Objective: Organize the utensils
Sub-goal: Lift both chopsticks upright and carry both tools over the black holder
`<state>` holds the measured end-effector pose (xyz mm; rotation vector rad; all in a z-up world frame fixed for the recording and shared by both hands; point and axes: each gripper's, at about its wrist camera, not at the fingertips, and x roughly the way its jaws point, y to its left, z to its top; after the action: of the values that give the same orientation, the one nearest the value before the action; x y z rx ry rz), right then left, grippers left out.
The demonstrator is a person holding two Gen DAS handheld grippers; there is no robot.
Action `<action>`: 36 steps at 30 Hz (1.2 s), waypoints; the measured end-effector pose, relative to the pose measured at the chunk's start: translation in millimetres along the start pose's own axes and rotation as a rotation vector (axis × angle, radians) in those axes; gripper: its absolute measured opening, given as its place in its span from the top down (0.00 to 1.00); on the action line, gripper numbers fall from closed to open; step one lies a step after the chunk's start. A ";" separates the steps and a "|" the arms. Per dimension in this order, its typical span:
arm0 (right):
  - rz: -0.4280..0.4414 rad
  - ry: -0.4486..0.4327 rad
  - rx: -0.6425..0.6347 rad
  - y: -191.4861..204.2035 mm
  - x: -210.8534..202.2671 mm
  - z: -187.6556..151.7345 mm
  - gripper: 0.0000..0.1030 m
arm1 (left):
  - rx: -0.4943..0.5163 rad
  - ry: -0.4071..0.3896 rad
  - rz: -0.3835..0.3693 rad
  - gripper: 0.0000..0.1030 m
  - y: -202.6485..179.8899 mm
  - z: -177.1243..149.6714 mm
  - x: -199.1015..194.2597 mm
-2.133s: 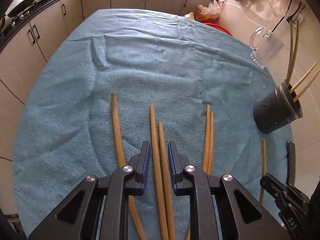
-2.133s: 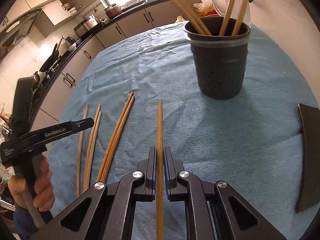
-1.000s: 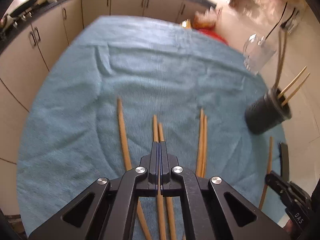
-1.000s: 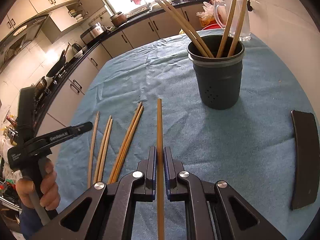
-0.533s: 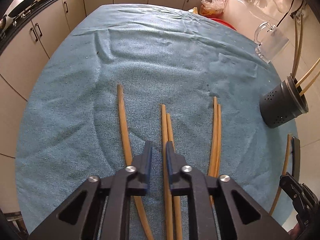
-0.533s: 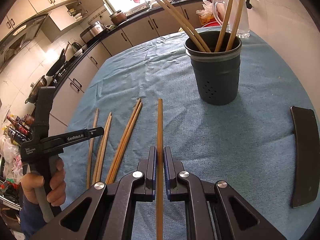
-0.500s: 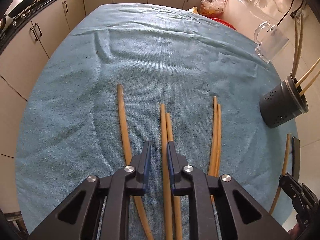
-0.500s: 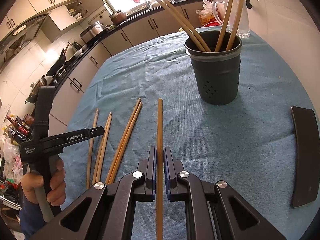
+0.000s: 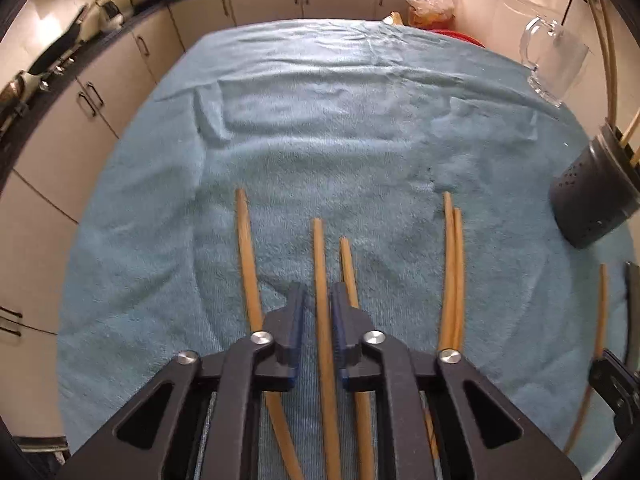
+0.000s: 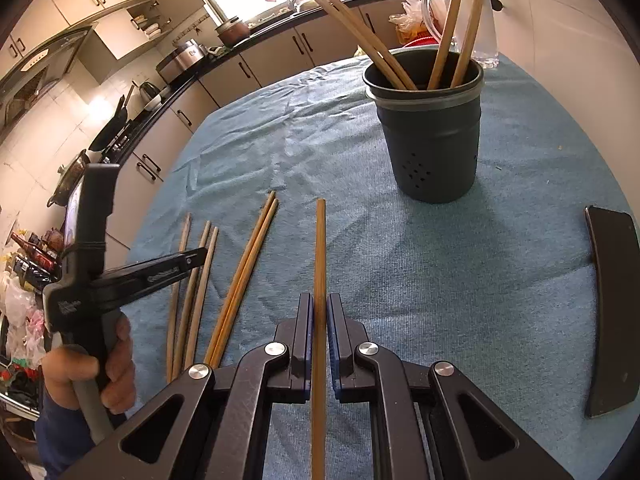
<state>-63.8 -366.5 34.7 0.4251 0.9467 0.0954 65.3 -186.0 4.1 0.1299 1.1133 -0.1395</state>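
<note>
Several wooden chopsticks lie on the blue towel (image 9: 320,120). My left gripper (image 9: 319,292) points steeply down, its jaws closing on one middle chopstick (image 9: 318,248), which runs between the pads. Its neighbour (image 9: 348,264) lies just right, a single one (image 9: 248,260) to the left and a pair (image 9: 454,272) to the right. My right gripper (image 10: 319,300) is shut on another chopstick (image 10: 320,240) that points toward the dark perforated holder (image 10: 432,140). That holder has several chopsticks standing in it. The left gripper (image 10: 200,254) shows at the left edge, held by a hand (image 10: 88,372).
A glass mug (image 9: 556,64) stands at the towel's far right corner. A flat black object (image 10: 612,308) lies on the towel at the right edge. Kitchen cabinets (image 9: 100,100) and a counter with pots run beyond the table's left and far sides.
My left gripper, shut and empty a second ago, opened astride the middle pair, sank closer to the towel and closed on the left chopstick. My right gripper kept still with its chopstick.
</note>
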 end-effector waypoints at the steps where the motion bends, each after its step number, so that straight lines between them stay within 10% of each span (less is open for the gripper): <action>1: 0.000 -0.001 0.001 0.2 -0.5 -0.4 0.93 | -0.011 -0.003 -0.024 0.94 2.5 -0.9 -1.7; 19: 0.095 -0.247 -0.094 27.1 -65.6 0.0 0.93 | -0.151 -0.361 -0.273 0.94 42.2 -32.0 -158.8; 36: 0.117 -0.345 -0.092 24.9 -95.5 -5.7 0.93 | -0.114 -0.441 -0.335 0.94 25.8 -51.6 -206.8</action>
<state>-121.8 -367.1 114.8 0.3961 0.5759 0.1661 -65.6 -142.0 168.5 -0.1849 0.6919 -0.3843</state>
